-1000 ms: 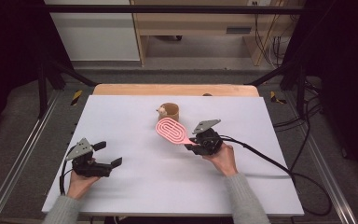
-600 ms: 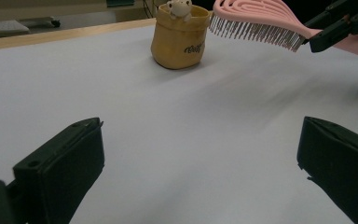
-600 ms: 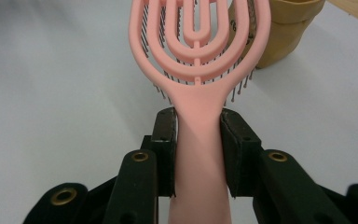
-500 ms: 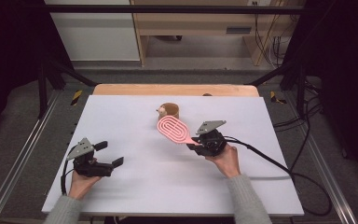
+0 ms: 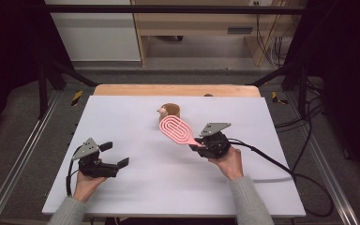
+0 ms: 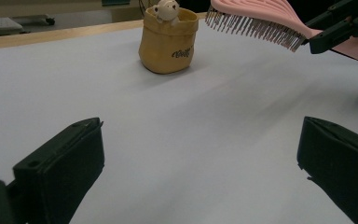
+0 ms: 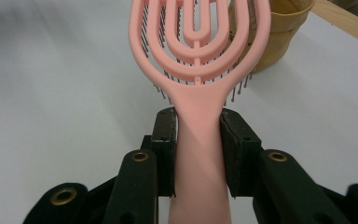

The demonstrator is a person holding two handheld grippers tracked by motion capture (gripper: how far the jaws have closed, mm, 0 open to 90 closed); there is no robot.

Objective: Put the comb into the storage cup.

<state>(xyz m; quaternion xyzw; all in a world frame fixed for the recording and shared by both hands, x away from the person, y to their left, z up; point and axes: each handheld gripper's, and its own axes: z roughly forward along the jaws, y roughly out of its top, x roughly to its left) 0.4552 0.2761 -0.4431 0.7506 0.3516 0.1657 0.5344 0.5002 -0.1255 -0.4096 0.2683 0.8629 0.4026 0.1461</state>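
the right tool [image 5: 198,146] has its jaws clamped on the handle of a pink hairbrush [image 5: 176,130], seen plainly in the right gripper view, where the black pads [image 7: 165,140] press both sides of the handle [image 7: 199,140]. the brush is held off the white worktop [image 5: 140,178], bristles down, its head reaching toward a small tan pouch [image 5: 170,110] with a little toy figure [image 6: 166,8] in it, near the far edge. in the left gripper view the bristles hang in the air just beside the pouch, not touching it.

the left tool [image 5: 117,165] sits low near the front of the worktop, jaws wide apart with nothing between them, well away from brush and pouch.

this looks like the carrying step: brush picked up, not yet set anywhere. the next move probably calls for bringing the head over the pouch's mouth or beside it, tipping it gently so the bristles don't knock the soft pouch over.
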